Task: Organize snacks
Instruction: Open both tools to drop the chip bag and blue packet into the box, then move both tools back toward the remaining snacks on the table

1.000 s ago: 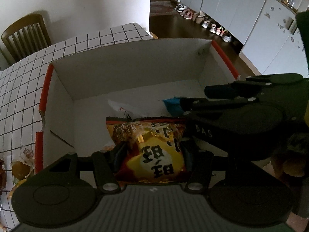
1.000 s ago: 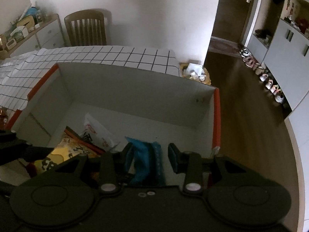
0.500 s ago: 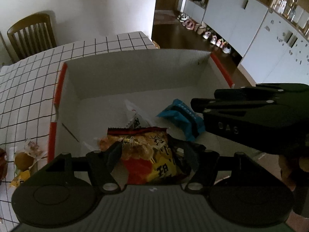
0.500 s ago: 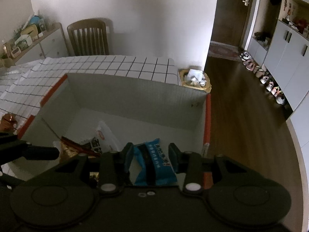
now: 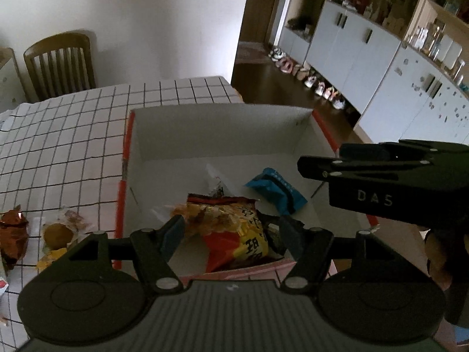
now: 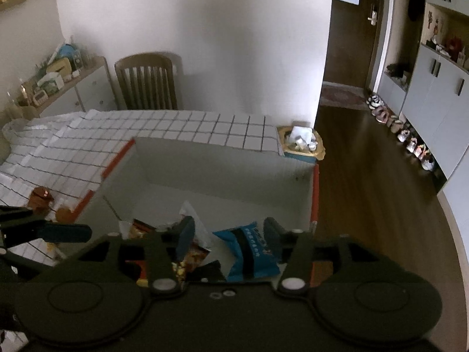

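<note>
Both claws are rising away from the box floor since the earlier frames, and I am seeing each packet lying loose below instead of pinched between fingers.

Through the left wrist view, my left gripper (image 5: 231,234) is hanging over the near wall of the white box (image 5: 222,135) with its fingers spread apart, holding nothing. Just ahead of the fingertips and below them, the yellow snack bag (image 5: 234,228) is lying on the box floor, near side. Ahead and to the right of it, the blue packet (image 5: 275,190) is resting flat, with a white wrapper (image 5: 217,176) beyond the yellow bag. My right gripper (image 5: 381,176) is crossing the right of this view, side-on. Off to the left of the claw, outside the box, a round yellow pastry (image 5: 57,233) and a brown-wrapped snack (image 5: 13,234) are sitting on the checked tablecloth (image 5: 67,146).

Through the right wrist view, my right gripper (image 6: 228,234) is also standing apart and empty, the blue packet lying right under the gap, the yellow bag down-left.

I am judging the drop-off step finished. Next I am needing to swing the left claw out leftward, lower it over a loose snack on the cloth, and close.
</note>
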`<state>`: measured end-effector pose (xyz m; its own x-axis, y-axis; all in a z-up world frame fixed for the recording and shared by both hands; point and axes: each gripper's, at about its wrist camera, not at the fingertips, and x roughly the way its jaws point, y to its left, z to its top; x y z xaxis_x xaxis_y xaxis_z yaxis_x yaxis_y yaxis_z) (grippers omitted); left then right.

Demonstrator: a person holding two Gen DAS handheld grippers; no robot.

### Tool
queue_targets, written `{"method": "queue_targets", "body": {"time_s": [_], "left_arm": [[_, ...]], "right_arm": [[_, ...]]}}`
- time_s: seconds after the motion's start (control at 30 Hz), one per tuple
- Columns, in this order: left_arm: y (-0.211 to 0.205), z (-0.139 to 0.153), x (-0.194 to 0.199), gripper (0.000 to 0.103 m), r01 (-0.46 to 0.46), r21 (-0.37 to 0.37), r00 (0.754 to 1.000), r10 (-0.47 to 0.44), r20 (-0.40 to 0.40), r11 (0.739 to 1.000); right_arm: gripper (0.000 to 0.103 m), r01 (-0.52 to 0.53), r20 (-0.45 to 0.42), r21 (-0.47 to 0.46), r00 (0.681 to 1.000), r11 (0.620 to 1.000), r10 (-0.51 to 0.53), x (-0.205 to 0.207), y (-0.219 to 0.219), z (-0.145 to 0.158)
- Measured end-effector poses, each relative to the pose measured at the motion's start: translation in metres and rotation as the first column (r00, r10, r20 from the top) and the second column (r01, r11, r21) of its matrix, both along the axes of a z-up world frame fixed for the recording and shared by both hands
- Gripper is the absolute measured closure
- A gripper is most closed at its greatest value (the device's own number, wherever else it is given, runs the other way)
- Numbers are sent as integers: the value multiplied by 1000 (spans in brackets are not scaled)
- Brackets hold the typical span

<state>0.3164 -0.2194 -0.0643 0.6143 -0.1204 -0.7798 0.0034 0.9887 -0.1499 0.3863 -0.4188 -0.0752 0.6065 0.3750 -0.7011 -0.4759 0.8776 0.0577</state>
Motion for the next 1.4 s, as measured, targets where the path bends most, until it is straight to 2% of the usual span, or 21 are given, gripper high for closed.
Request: {"method": "queue_targets", "body": {"time_s": [0.17,0.2,0.27,0.33,0.53,0.77,0.87,1.0,1.07,1.13,1.27,1.4], "left_arm": [[16,14,-18,32,-2,-4,999,2,45,1000],[19,17,-22,32,-3,-6,999,3,54,1000],[27,23,-31,25,1,-14,997,0,75,1000],[35,28,-40,24,1,-14,996,0,93,1000],[61,37,-64,24,0,-22,994,2,112,1000],[102,41,-91,24,-3,-37,993,7,116,999],[121,42,-102,18,-11,-34,994,14,112,999],[147,39,-116,17,-15,-41,994,19,111,999],[162,37,-122,5,-19,-44,994,24,107,999],[176,35,-126,0,-29,-51,993,35,110,998],[203,31,-131,0,-19,-73,995,27,101,997],[232,25,-130,0,-24,-60,996,29,87,998]], "right_arm": [[39,3,27,29,1000,1000,-3,-16,5,14],[33,6,33,36,999,999,-7,-20,6,17],[26,11,45,49,999,999,-13,-28,7,23],[24,12,54,60,998,998,-15,-36,10,27],[16,11,73,102,997,995,-18,-67,25,39],[0,7,85,154,996,988,-20,-101,53,49],[0,-1,79,163,997,987,-12,-116,68,48],[0,0,72,156,997,988,-11,-132,89,45],[0,-1,65,159,998,987,-9,-139,98,43],[0,1,53,158,999,987,-10,-147,107,40],[0,-1,31,156,1000,988,-4,-159,125,33],[0,-18,11,146,1000,989,17,-171,145,25]]}}
